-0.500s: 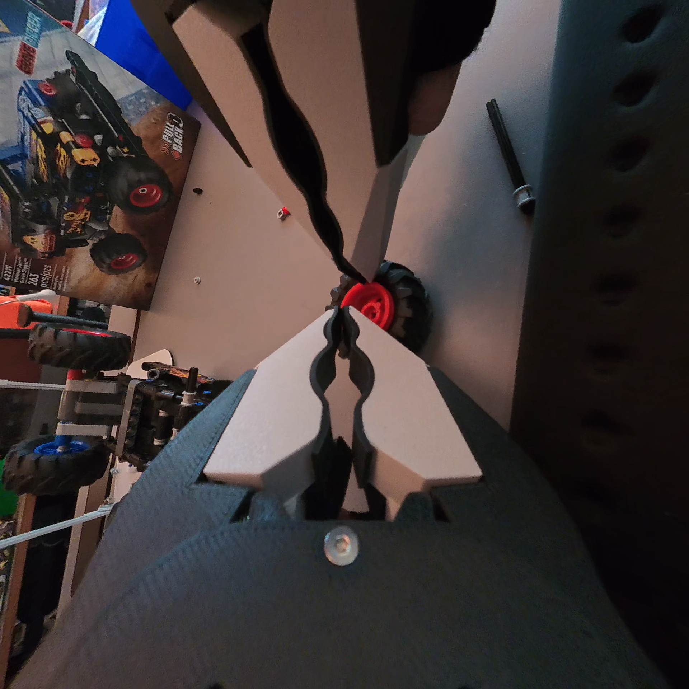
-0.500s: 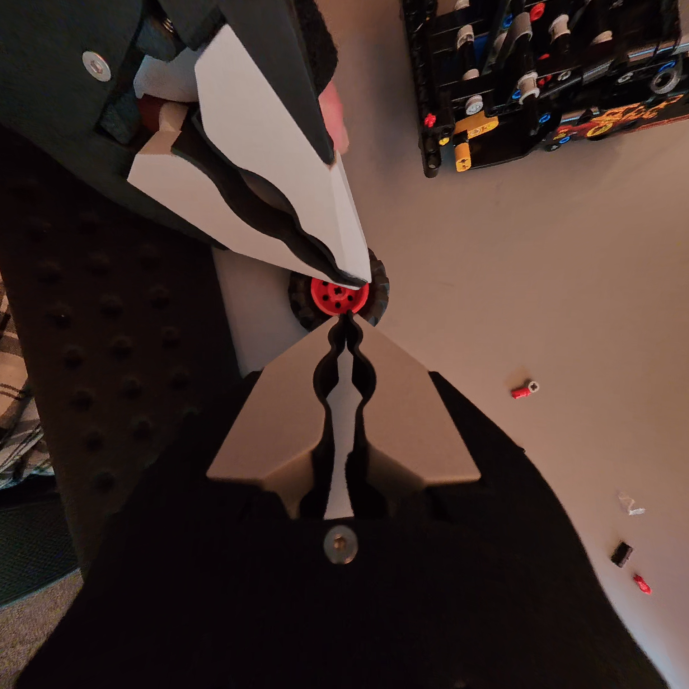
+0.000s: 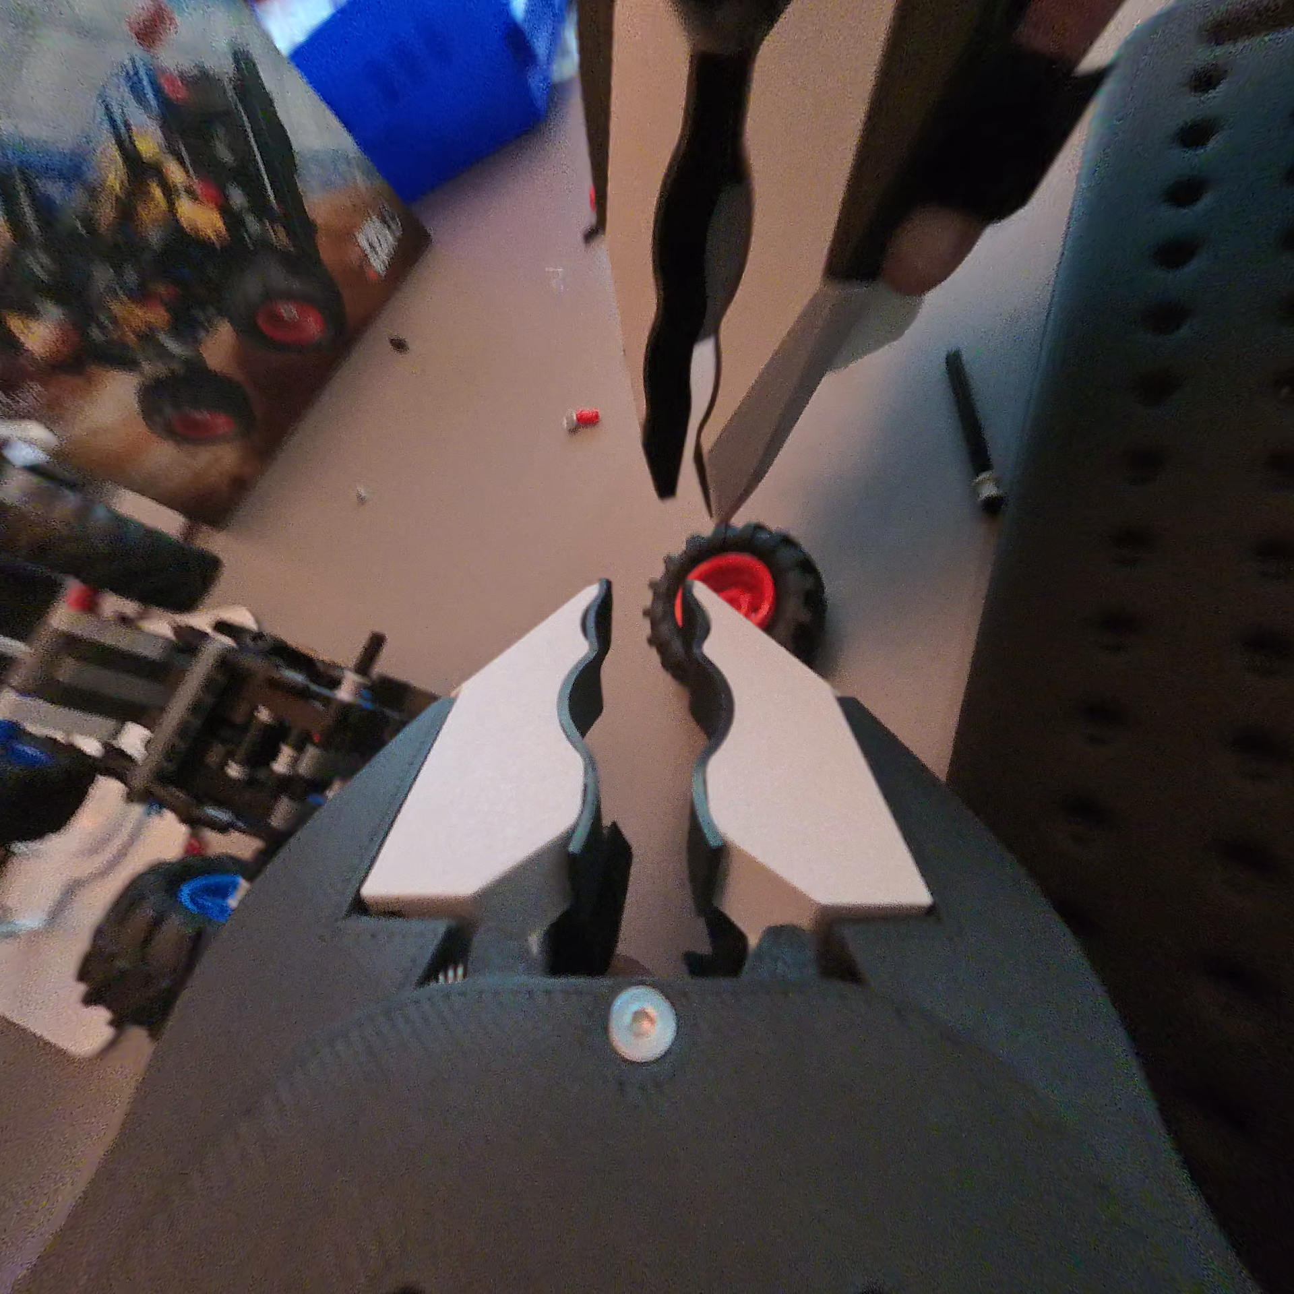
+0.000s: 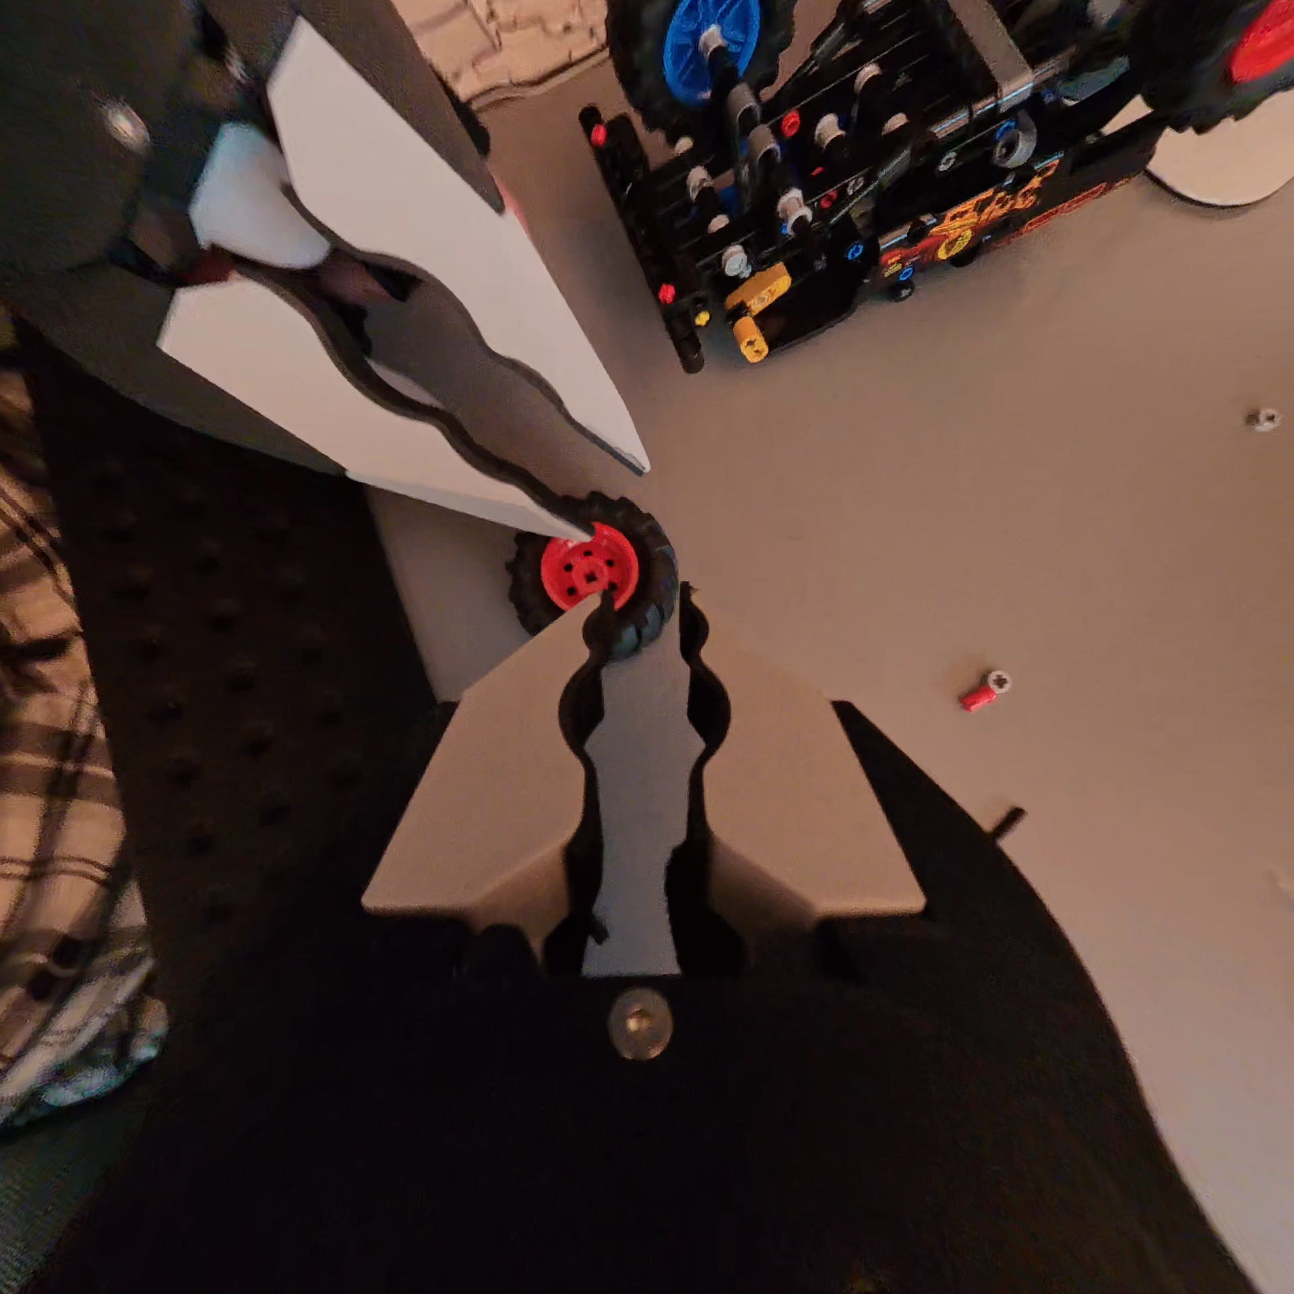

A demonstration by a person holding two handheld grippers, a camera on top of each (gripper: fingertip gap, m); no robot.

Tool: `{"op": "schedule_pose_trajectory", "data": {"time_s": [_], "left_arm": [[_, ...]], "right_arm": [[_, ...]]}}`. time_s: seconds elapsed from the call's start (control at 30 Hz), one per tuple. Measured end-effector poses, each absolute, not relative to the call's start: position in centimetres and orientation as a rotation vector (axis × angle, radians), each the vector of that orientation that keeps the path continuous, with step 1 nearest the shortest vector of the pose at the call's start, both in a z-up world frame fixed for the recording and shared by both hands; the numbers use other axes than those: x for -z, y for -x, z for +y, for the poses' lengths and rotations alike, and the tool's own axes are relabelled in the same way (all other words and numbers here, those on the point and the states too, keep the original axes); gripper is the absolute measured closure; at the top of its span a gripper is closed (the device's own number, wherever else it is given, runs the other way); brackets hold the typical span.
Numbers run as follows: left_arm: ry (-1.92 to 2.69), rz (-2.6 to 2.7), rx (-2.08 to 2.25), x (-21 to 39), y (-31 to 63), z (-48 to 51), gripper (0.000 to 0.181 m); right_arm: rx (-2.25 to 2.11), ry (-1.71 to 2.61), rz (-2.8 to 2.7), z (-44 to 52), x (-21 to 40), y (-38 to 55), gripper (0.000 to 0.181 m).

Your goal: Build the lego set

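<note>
Counting the toy parts on the table

One loose wheel (image 4: 592,571) with a red middle sits on the table. One half-built toy truck (image 4: 826,210) is there too, and it shows two wheels: one blue wheel (image 4: 707,42) and one red wheel (image 4: 1260,42). There is one small red peg (image 4: 984,693), one long black stick (image 3: 970,427) and one picture box (image 3: 175,280). A few tiny bits lie around, too small to tell apart. Two grippers show: the left gripper (image 3: 648,595) and the right gripper (image 4: 644,595).

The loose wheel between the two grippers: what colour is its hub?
Red hub inside a black tyre; the right wrist view shows it best.
</note>
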State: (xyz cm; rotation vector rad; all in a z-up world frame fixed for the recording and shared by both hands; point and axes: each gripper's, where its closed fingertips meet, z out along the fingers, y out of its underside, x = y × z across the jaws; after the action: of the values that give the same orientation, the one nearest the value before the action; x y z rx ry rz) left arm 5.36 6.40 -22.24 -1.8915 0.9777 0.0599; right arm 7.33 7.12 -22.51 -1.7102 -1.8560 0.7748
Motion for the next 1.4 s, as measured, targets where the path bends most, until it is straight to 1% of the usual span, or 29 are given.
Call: {"op": "schedule_pose_trajectory", "data": {"time_s": [0.03, 0.07, 0.1, 0.13, 0.17, 0.27, 0.3, 0.37, 0.43, 0.6, 0.67, 0.73, 0.87, 0.9, 0.93, 1.03, 1.23, 1.4], "left_arm": [[1.954, 0.975, -0.061, 23.1, -4.8, 6.3, 0.157], [1.97, 0.949, -0.07, 23.4, -4.4, 6.5, 0.16], [1.979, 0.942, -0.046, 23.5, -4.6, 6.4, 0.161], [2.012, 0.928, -0.019, 23.8, -4.8, 6.2, 0.166], [2.04, 0.912, -0.003, 23.9, -5.1, 6.3, 0.167], [2.045, 0.89, 0.029, 24.0, -5.7, 6.2, 0.165], [2.053, 0.873, 0.059, 23.9, -5.7, 6.1, 0.161], [2.08, 0.832, 0.102, 23.7, -5.2, 5.8, 0.147], [2.115, 0.787, 0.183, 23.7, -4.9, 5.2, 0.144], [2.217, 0.731, 0.561, 24.2, -6.1, 3.3, 0.135], [2.236, 0.744, 0.656, 24.4, -6.7, 3.0, 0.143], [2.229, 0.758, 0.675, 24.5, -6.9, 3.1, 0.144], [2.201, 0.789, 0.662, 24.6, -7.0, 3.4, 0.146], [2.196, 0.791, 0.668, 24.6, -7.0, 3.4, 0.147], [2.193, 0.792, 0.67, 24.7, -7.0, 3.5, 0.147], [2.186, 0.806, 0.638, 24.7, -7.1, 3.6, 0.147], [2.166, 0.834, 0.581, 24.9, -7.2, 3.9, 0.147], [2.185, 0.862, 0.49, 25.5, -6.9, 4.3, 0.151]], "right_arm": [[-0.807, 1.735, -1.83, 7.0, 22.6, -7.2, 0.162], [-0.811, 1.764, -1.827, 7.0, 23.1, -7.1, 0.159], [-0.808, 1.793, -1.844, 6.9, 23.7, -7.1, 0.16], [-0.825, 1.807, -1.851, 6.7, 24.0, -6.9, 0.168], [-0.833, 1.812, -1.857, 6.5, 24.1, -6.9, 0.17], [-0.791, 1.772, -1.876, 6.4, 24.1, -7.0, 0.17], [-0.777, 1.753, -1.876, 6.3, 24.0, -7.1, 0.171], [-0.774, 1.705, -1.868, 5.8, 23.8, -7.2, 0.172], [-0.744, 1.66, -1.851, 5.4, 23.7, -7.4, 0.172], [-0.713, 1.526, -1.837, 4.1, 22.5, -8.0, 0.178], [-0.713, 1.513, -1.827, 3.9, 22.5, -8.2, 0.18], [-0.739, 1.524, -1.81, 3.8, 22.4, -8.4, 0.179], [-0.729, 1.547, -1.775, 4.2, 22.3, -8.3, 0.165], [-0.733, 1.546, -1.77, 4.2, 22.2, -8.3, 0.169], [-0.744, 1.551, -1.76, 4.3, 22.0, -8.3, 0.168], [-0.748, 1.606, -1.777, 4.2, 22.9, -7.7, 0.157], [-0.75, 1.666, -1.775, 4.4, 23.6, -7.3, 0.158], [-0.645, 1.682, -1.814, 4.8, 24.2, -7.1, 0.161]]}}
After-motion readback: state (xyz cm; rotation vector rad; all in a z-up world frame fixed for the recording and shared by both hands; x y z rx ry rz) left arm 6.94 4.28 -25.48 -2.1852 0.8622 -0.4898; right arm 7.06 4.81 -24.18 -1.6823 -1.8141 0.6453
